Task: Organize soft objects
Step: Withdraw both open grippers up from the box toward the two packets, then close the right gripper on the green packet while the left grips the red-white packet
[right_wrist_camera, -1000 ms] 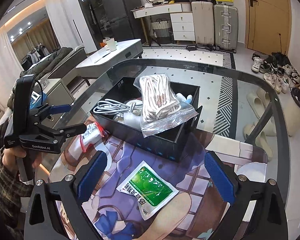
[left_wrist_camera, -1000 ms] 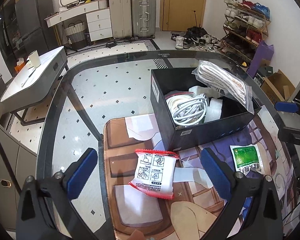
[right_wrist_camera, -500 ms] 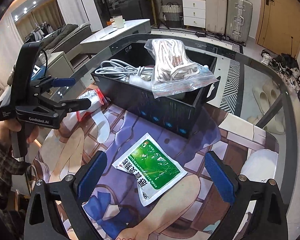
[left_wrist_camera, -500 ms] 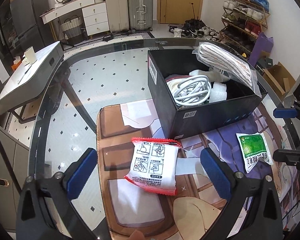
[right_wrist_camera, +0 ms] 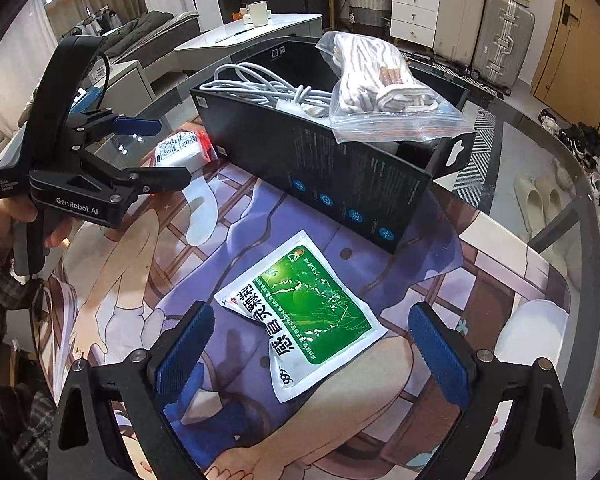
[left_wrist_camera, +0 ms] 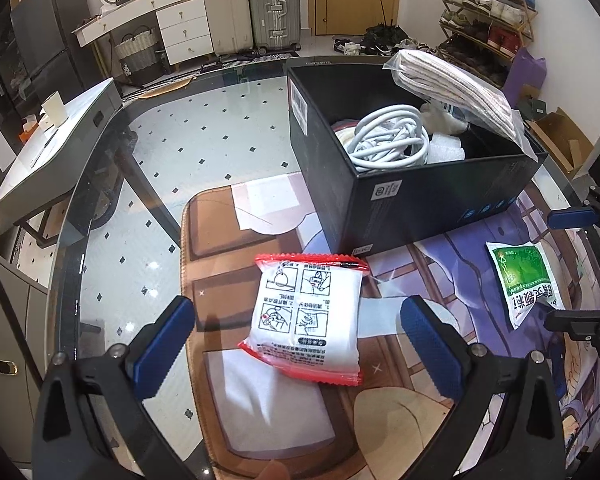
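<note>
Glass forms the top of the rounded bench [left_wrist_camera: 148, 148], with tiled floor showing through it, and a printed cartoon mat [right_wrist_camera: 204, 264] covers its near part. On the mat, in the upper right of the left wrist frame, stands a black cardboard box [left_wrist_camera: 400, 200], open at the top. Inside it lie a coil of white cable [left_wrist_camera: 388, 144] and some white foam wrap, and a clear zip bag of striped white fabric [right_wrist_camera: 380, 92] leans over the box's far rim, partly hanging outside.

Lower centre in the left wrist frame, the left hand-held gripper [left_wrist_camera: 298, 344] hangs just above the mat with its blue-padded fingers spread wide. Between them, nearer the right one, lies a white packet with red edges [left_wrist_camera: 310, 316], flat on the mat and just in front of the box's near corner; neither pad touches it. In the right wrist frame this same tool shows at the left edge, tilted with its fingers pointing rightward toward the box, its handle wrapped by a hand [right_wrist_camera: 24, 216] in a plaid sleeve.

The right hand-held gripper [right_wrist_camera: 312, 348] is likewise spread wide, low over the mat, pointing at the box's long side. A green and white sachet [right_wrist_camera: 304, 312] lies flat between its pads, in the lower centre of that frame, clear of both and near the box's side.
</note>
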`<state>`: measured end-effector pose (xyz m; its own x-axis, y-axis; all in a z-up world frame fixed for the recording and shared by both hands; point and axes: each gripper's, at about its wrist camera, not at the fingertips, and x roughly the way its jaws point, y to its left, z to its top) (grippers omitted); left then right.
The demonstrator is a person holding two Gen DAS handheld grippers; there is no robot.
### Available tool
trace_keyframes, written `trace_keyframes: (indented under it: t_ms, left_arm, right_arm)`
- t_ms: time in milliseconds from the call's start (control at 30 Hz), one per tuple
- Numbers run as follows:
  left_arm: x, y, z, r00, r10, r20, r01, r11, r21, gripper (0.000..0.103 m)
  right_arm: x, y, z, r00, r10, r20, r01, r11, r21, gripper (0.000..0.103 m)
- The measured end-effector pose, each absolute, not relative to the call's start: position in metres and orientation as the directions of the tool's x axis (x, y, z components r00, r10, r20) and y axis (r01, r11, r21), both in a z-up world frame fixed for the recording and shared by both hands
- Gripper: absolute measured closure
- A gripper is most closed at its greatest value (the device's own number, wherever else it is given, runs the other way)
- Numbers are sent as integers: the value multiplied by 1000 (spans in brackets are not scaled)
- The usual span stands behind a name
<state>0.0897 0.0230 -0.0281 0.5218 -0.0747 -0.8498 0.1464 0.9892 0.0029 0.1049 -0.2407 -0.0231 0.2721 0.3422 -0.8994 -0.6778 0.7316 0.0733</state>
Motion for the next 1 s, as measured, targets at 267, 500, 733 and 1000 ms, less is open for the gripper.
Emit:
trace_keyframes:
  t_ms: [267, 500, 733, 1000]
  left_arm:
    - [95, 21, -37, 503, -65, -862, 140, 990, 7, 0]
    - [99, 22, -42, 487, -77, -870, 122, 992, -19, 0]
    - [96, 24, -45, 517, -73, -853, 107, 994, -21, 0]
    - [86, 26, -47, 573, -65, -817, 86, 996, -19, 0]
  right_arm:
    - [108, -238, -35, 267, 316, -911, -679, 732, 55, 4]
    - [110, -236, -48, 281, 289, -915, -672, 740, 27, 4]
    - [113, -232, -54, 307, 284, -908, -662, 750, 11, 4]
    - [118, -234, -51, 349, 292, -890, -624, 781, 12, 4]
